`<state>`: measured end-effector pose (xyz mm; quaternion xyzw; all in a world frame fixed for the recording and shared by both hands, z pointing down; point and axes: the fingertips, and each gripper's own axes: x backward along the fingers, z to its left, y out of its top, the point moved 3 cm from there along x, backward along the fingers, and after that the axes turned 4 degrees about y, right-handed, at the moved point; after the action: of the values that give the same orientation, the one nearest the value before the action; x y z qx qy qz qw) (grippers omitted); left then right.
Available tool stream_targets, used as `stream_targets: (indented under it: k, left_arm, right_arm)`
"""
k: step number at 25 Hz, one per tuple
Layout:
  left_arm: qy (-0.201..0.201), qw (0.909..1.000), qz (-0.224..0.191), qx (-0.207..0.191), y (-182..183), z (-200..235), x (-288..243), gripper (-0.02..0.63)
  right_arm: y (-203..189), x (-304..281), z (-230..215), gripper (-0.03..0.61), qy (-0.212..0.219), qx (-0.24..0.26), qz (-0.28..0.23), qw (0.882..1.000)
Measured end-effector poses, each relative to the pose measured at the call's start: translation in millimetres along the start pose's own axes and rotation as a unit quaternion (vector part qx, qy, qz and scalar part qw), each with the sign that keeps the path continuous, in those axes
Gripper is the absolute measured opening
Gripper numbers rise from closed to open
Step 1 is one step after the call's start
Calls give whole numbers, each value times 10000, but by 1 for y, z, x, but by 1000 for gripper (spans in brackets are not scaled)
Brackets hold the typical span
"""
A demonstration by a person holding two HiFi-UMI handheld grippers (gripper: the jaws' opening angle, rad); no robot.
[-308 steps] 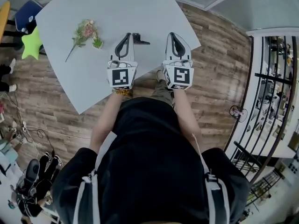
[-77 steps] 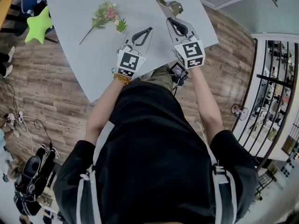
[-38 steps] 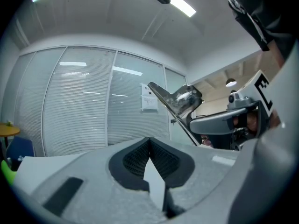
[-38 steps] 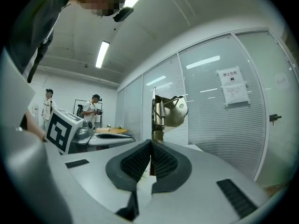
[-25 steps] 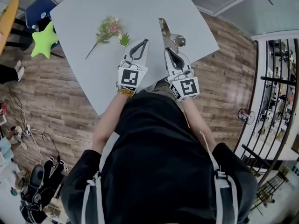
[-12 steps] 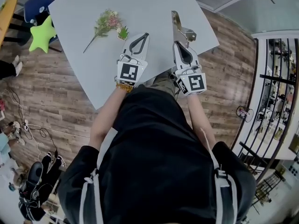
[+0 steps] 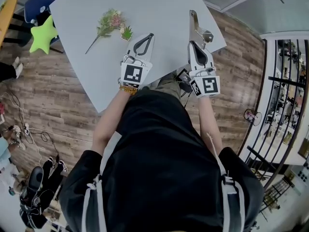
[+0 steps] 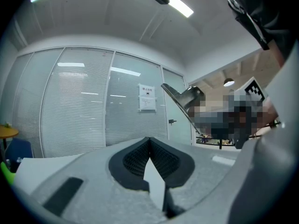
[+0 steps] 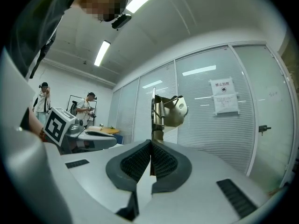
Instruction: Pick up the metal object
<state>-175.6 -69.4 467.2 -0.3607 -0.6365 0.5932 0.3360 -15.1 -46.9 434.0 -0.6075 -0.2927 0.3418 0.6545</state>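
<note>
Pickup looks essentially accomplished: the right gripper point(image 7: 195, 43) has its jaws pinched together on the thin lower edge of the metal object point(image 7: 199, 27), a hinged bracket with a coil spring, which stands up from the pads towards the top of the frame, right of centre in the head view, over the right edge of the grey table point(image 7: 159, 4). In the right gripper view the same bracket point(image 9: 167, 110) rises straight out of the closed pads of the right gripper point(image 9: 150, 144) against glass wall and ceiling, with no table surface under it, so I judge it raised clear and carried. What is left, as I read it, is to hold it steady; the grip is on a narrow edge with most of the weight above, so the next move calls for firm, even pressure and no quick wrist turns that could let the piece swing or slip. The left gripper point(image 7: 151, 35) sits just left of centre, its jaws together on nothing, which its own view confirms point(image 8: 149, 141); it takes no part. Both forearms reach up the frame from the person's torso, the right one straighter with its marker cube facing the camera, the left one angled towards the upper right over the table's near edge. A flower sprig point(image 7: 109, 22) and a small green plant point(image 7: 127, 33) lie at upper left, well apart from the bracket.
</note>
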Motion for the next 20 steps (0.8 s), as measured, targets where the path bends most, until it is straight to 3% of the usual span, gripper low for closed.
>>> stream_targets:
  k: [20]
  left_arm:
    - [-14, 10000, 38, 62, -5, 2, -1, 5]
  right_arm:
    - [-8, -3, 6, 0, 36, 21, 120, 9999]
